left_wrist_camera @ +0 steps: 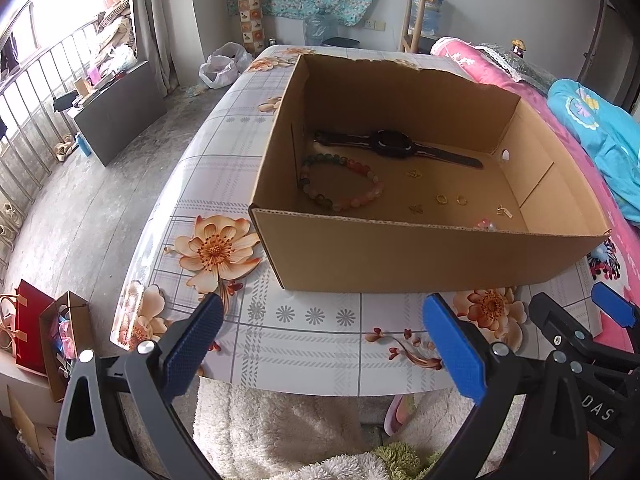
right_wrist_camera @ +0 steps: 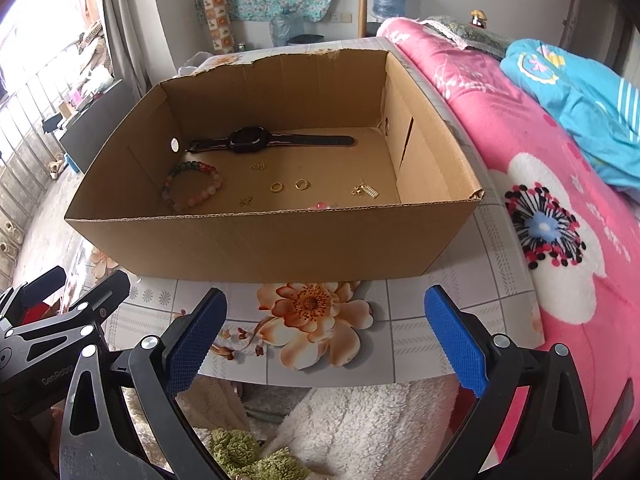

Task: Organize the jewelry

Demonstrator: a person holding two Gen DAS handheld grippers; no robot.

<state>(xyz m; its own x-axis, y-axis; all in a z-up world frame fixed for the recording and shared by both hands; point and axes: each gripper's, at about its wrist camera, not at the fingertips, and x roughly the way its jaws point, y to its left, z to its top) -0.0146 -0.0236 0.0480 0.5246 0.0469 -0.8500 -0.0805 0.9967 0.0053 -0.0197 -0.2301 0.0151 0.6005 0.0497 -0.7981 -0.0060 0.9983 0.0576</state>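
Both claws are held wide apart and empty: the left gripper (left_wrist_camera: 322,334) and the right gripper (right_wrist_camera: 326,326) are poised over the near edge of the floral-print tablecloth (left_wrist_camera: 304,344), short of the open brown cardboard box (right_wrist_camera: 272,236).

All jewelry is located on the box floor. A black wristwatch with a long strap (right_wrist_camera: 256,141) is laid along the far wall. A bracelet of green, red and pink beads (right_wrist_camera: 192,186) is placed near the left wall. Two small gold rings (right_wrist_camera: 289,186) are set side by side at the centre, with small gold charms (right_wrist_camera: 365,191) scattered around them. A pink item (right_wrist_camera: 322,205) is mostly hidden behind the near wall.

The rings and charms are judged light, hard and slippery; a pinch across the band is advised. The bracelet is judged flexible and likely to sag, so it is best taken across one bead section. The watch is best gripped at its stiff case.
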